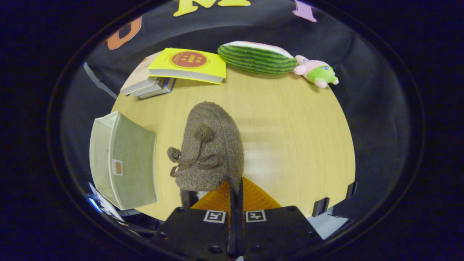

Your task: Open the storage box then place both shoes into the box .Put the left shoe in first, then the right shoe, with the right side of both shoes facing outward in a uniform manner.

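Clenched on the heel rim of a fuzzy grey-brown slipper shoe with a brown ribbon bow and two pompoms (210, 152), the gripper (235, 197) had its two fingers pressed nearly together with only the thin edge of the collar between them. That shoe pointed toe-first away from the fingers over the round pale wooden table (290, 119); whether its sole rested on the wood or hung just above it could not be told. Just beside the shoe, on the side its bow leaned toward, stood the pale green fabric storage box with cream piping (123, 159), its open mouth turned away from the shoe and a small label on the wall facing the camera. Beyond the shoe lay a stack of books topped by a yellow one with a red round emblem (188, 65), and further along the far edge a plush watermelon slice (257, 58) touched a small pink and green plush toy (317, 70).

The hold looked slim, so the soft shoe might swing or slip out if it were swept sideways quickly. The box was light cloth, and a toe catching its rim could push it toward the table edge or fold the wall in. Turning the shoe mid-carry could also leave the wrong side facing outward
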Demonstrator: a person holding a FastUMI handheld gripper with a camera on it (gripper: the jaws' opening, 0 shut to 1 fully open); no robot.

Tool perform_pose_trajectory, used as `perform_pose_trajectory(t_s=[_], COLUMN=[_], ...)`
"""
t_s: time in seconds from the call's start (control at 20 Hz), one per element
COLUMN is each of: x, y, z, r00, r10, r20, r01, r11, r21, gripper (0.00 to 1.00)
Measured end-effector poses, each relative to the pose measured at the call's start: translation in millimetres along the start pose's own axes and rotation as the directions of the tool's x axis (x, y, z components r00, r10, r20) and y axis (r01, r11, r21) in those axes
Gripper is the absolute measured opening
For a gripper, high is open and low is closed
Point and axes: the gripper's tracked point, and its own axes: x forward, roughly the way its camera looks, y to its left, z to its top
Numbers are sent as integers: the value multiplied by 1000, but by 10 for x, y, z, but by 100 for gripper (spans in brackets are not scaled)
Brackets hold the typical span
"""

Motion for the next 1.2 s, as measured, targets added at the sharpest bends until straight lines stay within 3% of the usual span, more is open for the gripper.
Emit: perform_pose_trajectory(t_s=[0.25,0.6,0.95,1.2], x=[-470,-834,-743,-634], y=[654,1590,2403,2642], z=[-14,21,-7,-9], r00=[995,988,965,958], r10=[105,150,231,224], r20=[2,38,121,177], r01=[-105,-148,-248,-257], r11=[994,988,956,946], r21=[8,-38,154,197], gripper=[6,6,6,6])
